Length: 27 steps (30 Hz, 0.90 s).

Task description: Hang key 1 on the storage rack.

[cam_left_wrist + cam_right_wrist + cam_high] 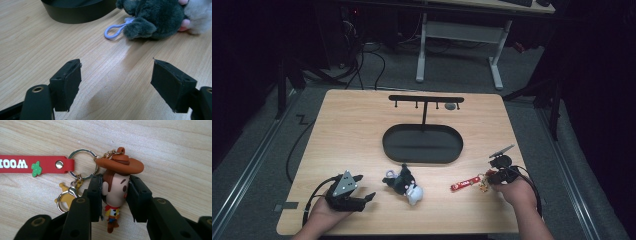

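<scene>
Cowboy figure keychain [115,192] lies flat on the near right part of a light wooden table [352,135]. The small figure has a brown hat, a pale face, and a yellow and red body. The right gripper [113,195] is clamped on the figure's head, one black jaw pressed against each side of the face. A silver key ring [82,163] joins the figure by a short gold chain at the hat. From that ring a red rubber strap [35,164] with white letters and a green cactus runs away to the left. A yellow star charm [65,198] on a silver clasp hangs from the same ring, lying just beside the gripper's left jaw.

In the high view, the person's right hand [516,190] holds this gripper at the table's near right corner, with the red strap stretched out to the left of it.

Further left, near the middle of the near edge, lies a dark grey plush toy [404,182] with a white part and a pale blue loop [114,31]. The left gripper [362,197] rests at the near left, its jaws wide apart with bare table between them, pointing toward the plush toy.

Beyond these, at the table's centre, sits a black oval tray [422,157] with an upright post carrying a black hook bar [426,99] across the top.
</scene>
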Motion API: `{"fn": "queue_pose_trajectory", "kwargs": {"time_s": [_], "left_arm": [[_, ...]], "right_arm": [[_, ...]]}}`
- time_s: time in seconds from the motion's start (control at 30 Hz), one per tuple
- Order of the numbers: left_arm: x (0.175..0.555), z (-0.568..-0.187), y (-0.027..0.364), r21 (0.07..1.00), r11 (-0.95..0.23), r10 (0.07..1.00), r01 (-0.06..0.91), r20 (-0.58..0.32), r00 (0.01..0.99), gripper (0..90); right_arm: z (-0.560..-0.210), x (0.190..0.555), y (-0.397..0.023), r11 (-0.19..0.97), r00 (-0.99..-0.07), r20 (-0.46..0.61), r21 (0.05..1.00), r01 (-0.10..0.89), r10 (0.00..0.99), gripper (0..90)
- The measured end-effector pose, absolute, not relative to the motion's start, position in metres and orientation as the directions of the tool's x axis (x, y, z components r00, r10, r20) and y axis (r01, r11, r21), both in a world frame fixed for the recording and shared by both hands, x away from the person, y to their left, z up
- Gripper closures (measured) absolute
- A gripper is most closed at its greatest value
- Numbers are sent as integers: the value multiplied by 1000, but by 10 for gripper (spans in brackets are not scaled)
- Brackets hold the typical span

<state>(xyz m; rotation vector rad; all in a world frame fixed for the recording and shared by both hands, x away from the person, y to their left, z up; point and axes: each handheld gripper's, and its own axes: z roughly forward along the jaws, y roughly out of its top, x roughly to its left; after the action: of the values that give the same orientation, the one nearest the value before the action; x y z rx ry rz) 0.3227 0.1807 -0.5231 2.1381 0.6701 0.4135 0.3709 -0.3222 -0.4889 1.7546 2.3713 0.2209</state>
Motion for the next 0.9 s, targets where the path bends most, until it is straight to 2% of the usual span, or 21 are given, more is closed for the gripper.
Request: {"fn": "queue_pose_trajectory", "kwargs": {"time_s": [0.2,0.9], "left_arm": [[323,-523,181,800,-509,592,317,58,804,244],[322,-522,180,805,-506,588,310,59,807,244]], "right_arm": [[-483,372,-319,307,-299,-68,219,926,952,667],[-399,352,-302,327,-345,15,279,903,939,667]]}}
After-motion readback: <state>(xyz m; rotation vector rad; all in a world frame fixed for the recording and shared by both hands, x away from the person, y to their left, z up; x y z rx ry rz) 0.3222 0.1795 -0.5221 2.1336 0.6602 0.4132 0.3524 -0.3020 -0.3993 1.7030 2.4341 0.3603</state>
